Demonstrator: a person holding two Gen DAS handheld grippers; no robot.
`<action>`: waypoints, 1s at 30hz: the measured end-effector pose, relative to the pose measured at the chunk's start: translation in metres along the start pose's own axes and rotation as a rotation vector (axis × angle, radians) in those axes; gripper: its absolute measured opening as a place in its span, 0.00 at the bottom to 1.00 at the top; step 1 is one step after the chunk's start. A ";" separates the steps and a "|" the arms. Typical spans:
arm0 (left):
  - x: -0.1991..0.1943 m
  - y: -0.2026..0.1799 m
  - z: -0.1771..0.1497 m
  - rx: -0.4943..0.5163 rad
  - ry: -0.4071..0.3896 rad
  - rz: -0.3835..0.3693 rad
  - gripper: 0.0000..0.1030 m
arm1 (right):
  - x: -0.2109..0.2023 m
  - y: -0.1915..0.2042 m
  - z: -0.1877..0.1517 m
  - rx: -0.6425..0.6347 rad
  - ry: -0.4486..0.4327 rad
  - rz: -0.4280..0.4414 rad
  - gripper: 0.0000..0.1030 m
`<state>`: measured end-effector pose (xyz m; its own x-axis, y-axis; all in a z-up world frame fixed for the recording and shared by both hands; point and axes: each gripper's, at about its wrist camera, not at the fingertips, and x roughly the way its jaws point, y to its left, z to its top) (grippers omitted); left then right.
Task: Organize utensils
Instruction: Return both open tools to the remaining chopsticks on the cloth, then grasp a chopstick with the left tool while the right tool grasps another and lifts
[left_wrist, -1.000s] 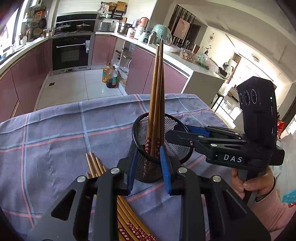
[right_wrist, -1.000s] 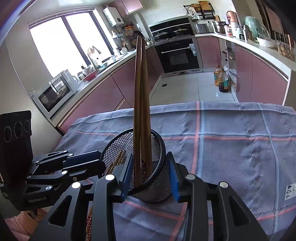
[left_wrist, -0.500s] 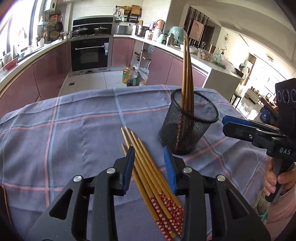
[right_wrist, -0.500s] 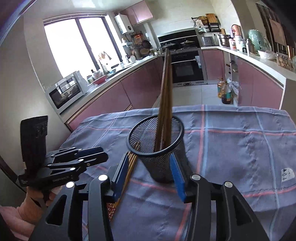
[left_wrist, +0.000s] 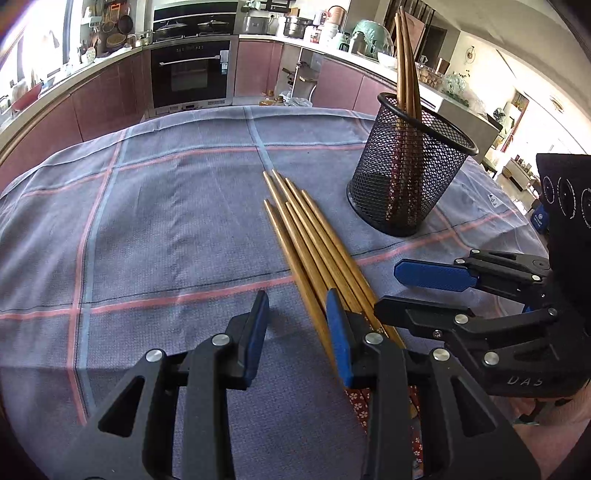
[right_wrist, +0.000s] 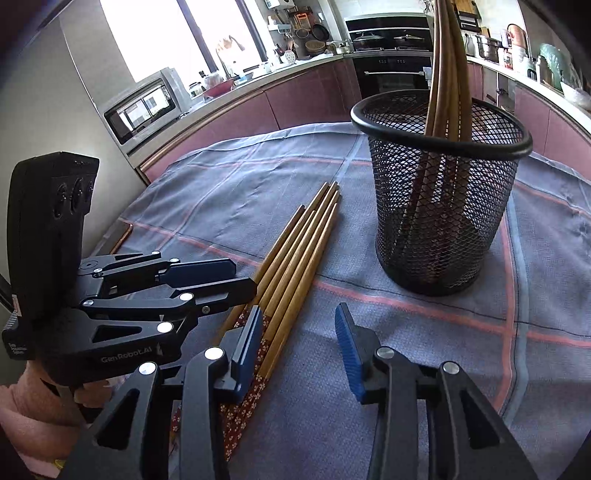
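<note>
Utensils here are chopsticks, and the bench (left_wrist: 155, 221) under its checked blue-grey cloth carries all of them. Black mesh cup (right_wrist: 439, 192) stands upright ahead of the right hand-held gripper (right_wrist: 299, 347), a little to its right; a few chopsticks (right_wrist: 447, 66) already lean inside, tips up past the rim. Loose chopsticks (left_wrist: 314, 240) lie in a tight bundle flat on the cloth, just ahead of the left hand-held gripper (left_wrist: 297, 332) and running back under its right finger. In the right wrist view the same bundle passes beneath the right hand-held gripper's left finger, patterned red ends nearest the cameras.

Left hand-held gripper: fingers partly spread, only bare cloth between the pads, nothing held. Right hand-held gripper: partly spread and closing, also nothing between the pads. Both hang low over the bundle's patterned end, close beside each other.

Step in hand, as I read it: reaching for the next chopstick or pair from the bundle, cup part filled.

Next move calls for shifting one hand-held gripper sideways so a stick sits between its pads, lowering to the cloth, pinching near the patterned end, then lifting and tipping it upright over the cup's rim.
</note>
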<state>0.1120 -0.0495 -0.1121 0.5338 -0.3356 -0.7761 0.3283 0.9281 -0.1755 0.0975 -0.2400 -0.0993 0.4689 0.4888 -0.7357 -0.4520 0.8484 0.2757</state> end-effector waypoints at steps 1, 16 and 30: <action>0.000 -0.001 0.000 0.004 -0.001 0.003 0.30 | 0.001 0.001 -0.001 -0.002 0.001 -0.009 0.36; 0.001 -0.001 -0.002 0.029 0.011 0.015 0.26 | 0.007 0.004 0.000 -0.017 0.012 -0.086 0.27; 0.006 0.001 0.002 -0.009 -0.003 0.043 0.10 | 0.012 -0.008 0.003 0.076 -0.006 -0.035 0.09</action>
<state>0.1169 -0.0513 -0.1157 0.5494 -0.2960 -0.7814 0.2978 0.9431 -0.1479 0.1090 -0.2399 -0.1082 0.4880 0.4597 -0.7420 -0.3766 0.8778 0.2961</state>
